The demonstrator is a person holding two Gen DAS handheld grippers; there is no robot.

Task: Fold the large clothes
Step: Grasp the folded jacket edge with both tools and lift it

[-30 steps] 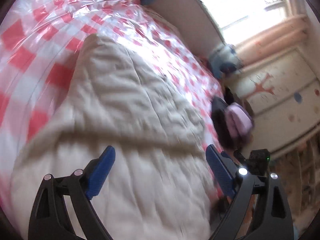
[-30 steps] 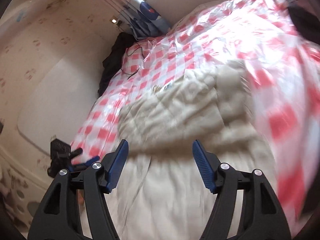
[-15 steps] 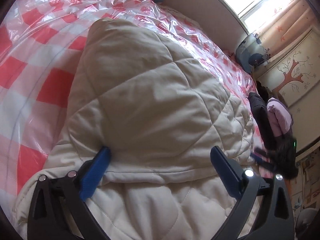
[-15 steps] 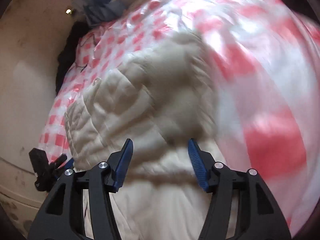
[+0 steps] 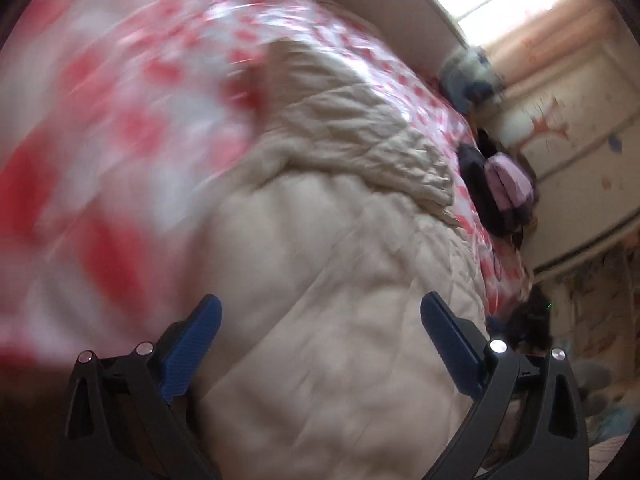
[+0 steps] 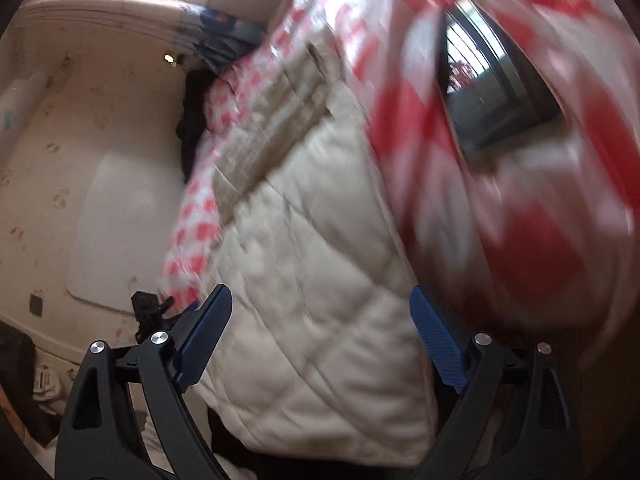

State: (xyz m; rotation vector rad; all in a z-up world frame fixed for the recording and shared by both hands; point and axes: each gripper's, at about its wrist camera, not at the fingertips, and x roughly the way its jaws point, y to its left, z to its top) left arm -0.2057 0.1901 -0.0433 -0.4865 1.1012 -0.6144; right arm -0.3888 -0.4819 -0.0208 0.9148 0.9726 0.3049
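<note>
A big cream quilted coat [image 5: 320, 240] lies on a bed under a red-and-white checked plastic sheet [image 5: 120, 100]; a folded part rests on its far half. My left gripper [image 5: 320, 320] hovers over the coat's near end, jaws wide apart, nothing between the blue pads. The right wrist view shows the same coat [image 6: 312, 280] from its other side, with its near edge hanging off the bed. My right gripper [image 6: 320, 312] is above that edge, its jaws opening, the pads clear of the cloth. Both views are blurred by motion.
A dark bag with a pink item [image 5: 508, 180] sits at the bed's right edge. A blue-grey pillow [image 6: 228, 32] lies at the head by the window. A dark framed panel [image 6: 488, 92] sits on the checked sheet at right. A cream wall [image 6: 100, 200] flanks the bed.
Both grippers have pulled back toward the coat's near end. The right jaws have spread wider. The folded part now lies farther off from both.
</note>
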